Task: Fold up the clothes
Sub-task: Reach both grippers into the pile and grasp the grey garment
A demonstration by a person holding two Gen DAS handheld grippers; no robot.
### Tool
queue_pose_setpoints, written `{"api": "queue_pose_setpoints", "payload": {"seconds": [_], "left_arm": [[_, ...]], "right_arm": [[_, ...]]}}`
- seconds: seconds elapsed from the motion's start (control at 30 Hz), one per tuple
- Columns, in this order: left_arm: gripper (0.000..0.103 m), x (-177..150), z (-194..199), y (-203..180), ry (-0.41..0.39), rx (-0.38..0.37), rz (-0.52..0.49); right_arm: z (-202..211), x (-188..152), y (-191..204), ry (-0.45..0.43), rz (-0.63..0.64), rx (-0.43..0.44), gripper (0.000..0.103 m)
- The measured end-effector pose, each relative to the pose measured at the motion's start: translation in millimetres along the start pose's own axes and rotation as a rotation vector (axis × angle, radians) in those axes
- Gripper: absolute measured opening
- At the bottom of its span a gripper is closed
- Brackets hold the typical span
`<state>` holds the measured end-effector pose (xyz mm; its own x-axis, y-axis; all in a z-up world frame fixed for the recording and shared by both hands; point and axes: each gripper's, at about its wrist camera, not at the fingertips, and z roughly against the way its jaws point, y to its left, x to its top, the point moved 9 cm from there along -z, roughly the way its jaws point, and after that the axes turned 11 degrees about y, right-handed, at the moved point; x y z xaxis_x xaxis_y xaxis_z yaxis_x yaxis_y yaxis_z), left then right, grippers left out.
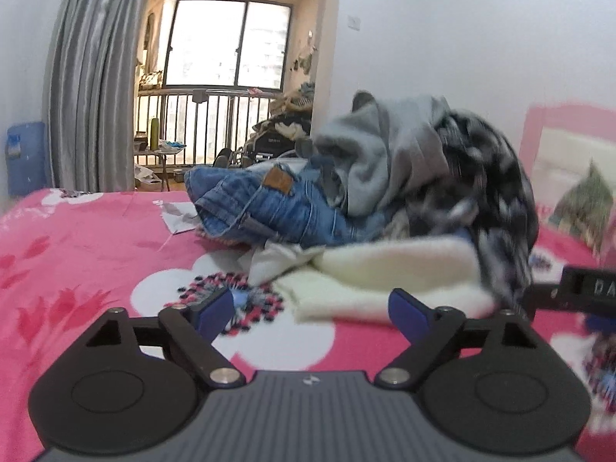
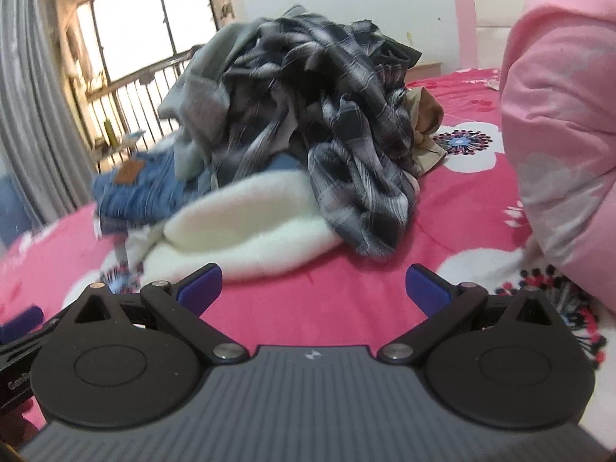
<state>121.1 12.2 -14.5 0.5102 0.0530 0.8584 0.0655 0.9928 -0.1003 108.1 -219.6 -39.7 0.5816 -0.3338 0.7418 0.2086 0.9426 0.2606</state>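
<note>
From the left wrist, we hold the left gripper (image 1: 310, 308) spread wide, empty, low over the pink flowered bedspread (image 1: 77, 254). At twelve o'clock sits the heap of unfolded clothes (image 1: 369, 188): crumpled blue denim jeans (image 1: 269, 208), a grey sweatshirt (image 1: 385, 150), a fluffy cream-white sweater (image 1: 385, 269) nearest us.

From the right wrist, our right gripper (image 2: 313, 288) gapes wide too, holding nothing. The black-and-white plaid shirt (image 2: 338, 115) tops the pile at twelve; a pink quilt (image 2: 562, 115) bulks at two. We judge both are open ready for a first pick.

Blurred plaid shirt (image 2: 346, 115), pile's underside hidden
</note>
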Motion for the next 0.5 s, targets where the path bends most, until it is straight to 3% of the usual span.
{"api": "queue_pose_setpoints", "payload": {"seconds": [0.07,0.17,0.33,0.5], "left_arm": [[0.087,11.9,-3.3,3.1,-0.028,0.001,0.034],[0.088,30.2,-8.4,-3.4,-0.070,-0.025,0.001],[0.088,59.7,-33.3,-28.2,-0.112,-0.053,-0.062],[0.085,90.9,-59.0,-63.0,-0.118,-0.112,-0.121]], "right_arm": [[-5.5,5.9,-0.1,-0.025,-0.015,0.005,0.102],[-20.5,11.6,4.2,-0.032,0.001,0.023,0.102],[-44.6,26.9,33.8,-0.090,0.217,0.113,0.102],[-52.7,51.0,60.9,-0.163,0.357,0.117,0.102]]}}
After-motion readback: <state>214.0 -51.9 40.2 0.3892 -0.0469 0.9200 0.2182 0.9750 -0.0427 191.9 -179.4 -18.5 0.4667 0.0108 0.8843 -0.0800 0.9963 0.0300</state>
